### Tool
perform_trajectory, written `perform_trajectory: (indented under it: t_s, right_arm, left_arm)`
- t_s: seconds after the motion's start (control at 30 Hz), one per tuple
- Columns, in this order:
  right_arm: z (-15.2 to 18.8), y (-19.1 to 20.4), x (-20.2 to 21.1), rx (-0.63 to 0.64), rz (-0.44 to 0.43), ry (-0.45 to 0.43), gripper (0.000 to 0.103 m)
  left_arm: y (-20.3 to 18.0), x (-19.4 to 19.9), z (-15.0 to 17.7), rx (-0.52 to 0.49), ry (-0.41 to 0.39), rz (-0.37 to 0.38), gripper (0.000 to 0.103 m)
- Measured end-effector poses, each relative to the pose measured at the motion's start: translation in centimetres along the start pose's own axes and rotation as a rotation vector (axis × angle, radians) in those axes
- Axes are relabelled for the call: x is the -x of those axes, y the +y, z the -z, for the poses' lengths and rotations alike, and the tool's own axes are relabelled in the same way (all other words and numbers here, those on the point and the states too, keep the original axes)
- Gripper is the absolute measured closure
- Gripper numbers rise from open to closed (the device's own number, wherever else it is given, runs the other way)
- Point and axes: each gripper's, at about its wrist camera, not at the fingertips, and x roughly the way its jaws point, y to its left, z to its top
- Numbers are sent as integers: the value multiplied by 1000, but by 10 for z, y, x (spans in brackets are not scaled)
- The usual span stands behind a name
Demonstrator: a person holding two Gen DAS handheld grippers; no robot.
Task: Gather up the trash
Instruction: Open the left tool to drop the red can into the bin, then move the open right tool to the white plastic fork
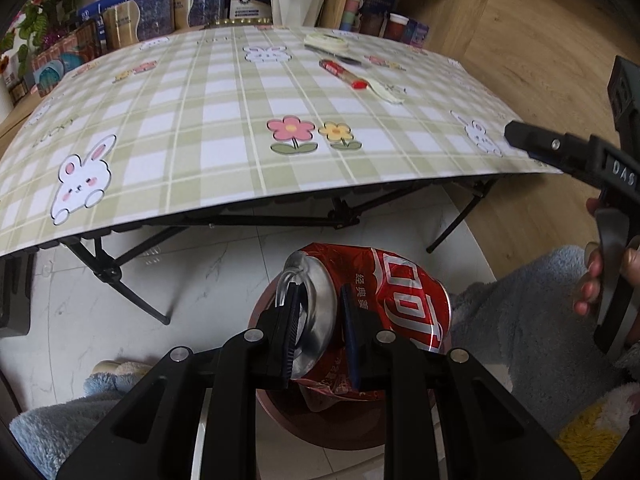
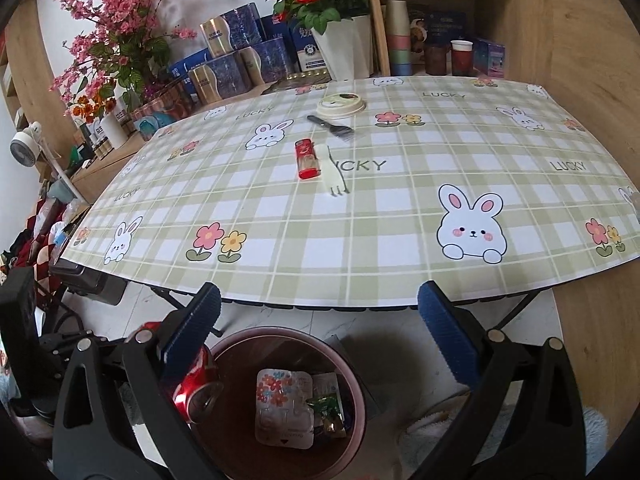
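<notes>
- i see my left gripper [image 1: 320, 332] clamped on a crushed red can [image 1: 384, 296], one pad on its silver top and the other on its printed side.
- the can hangs directly above the bin [image 1: 276, 408], a dark red round one standing on the pale floor in front of the table [image 2: 400, 280].
- from the right wrist view the same can [image 2: 196, 384] shows at the bin's [image 2: 352, 364] left rim, partly hidden behind my finger.
- my right gripper [image 2: 320, 344] is spread wide with nothing between its blue pads [image 2: 444, 328], hovering over the bin, on the near side of the table edge.
- inside the bin lie a flowered wrapper [image 2: 284, 408] and a small green foil piece [image 2: 328, 404] just to its right (what else is down there i cannot make out).
- beyond the bin, on the checked tablecloth, sit a red lighter [image 2: 306, 159], a pale plastic fork [image 2: 332, 172] touching its right side, a black fork [image 2: 332, 127] farther back, and a round lid [image 2: 341, 103] behind that.
- past the table's far edge stand blue boxes [image 2: 240, 60] and a white pot of roses [image 2: 348, 48].
</notes>
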Motion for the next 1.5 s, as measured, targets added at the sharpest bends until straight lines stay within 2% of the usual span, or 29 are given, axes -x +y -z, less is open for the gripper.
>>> perform_trajectory:
  t_s: [0.1,0.17,0.3,0.37,0.53,0.73,0.93,1.23,1.5]
  right_arm:
    - [0,-1,1,0,5,-6,6]
    - [-1,-1,1,1,7,-8,6]
    - [-3,0,2,5,8,-16,6]
    - [-3,1,2,7,6,-19,6]
    - [-8,2,5,28,10,-27,6]
    - [-20,-3,7,42,29,-51,6]
    - [-34,-12,6,43,40,-66,6]
    - [-57,-27,-5,20,24,-46,6]
    - [-77,-36,-15,39,67,-38,6]
  left_arm:
    - [1,-2,1,2,0,12,79]
    - [0,0,0,2,-10,14,59]
    - [0,11,-7,4,-62,15,40]
    - [1,18,-11,8,-99,8,27]
    - [6,44,-28,11,-216,-31,12]
    - [16,70,-54,14,-322,-94,7]
    - [31,81,-76,30,-379,-134,7]
    - [38,86,-105,14,-404,-163,7]
    - [39,78,-127,4,-395,-158,7]
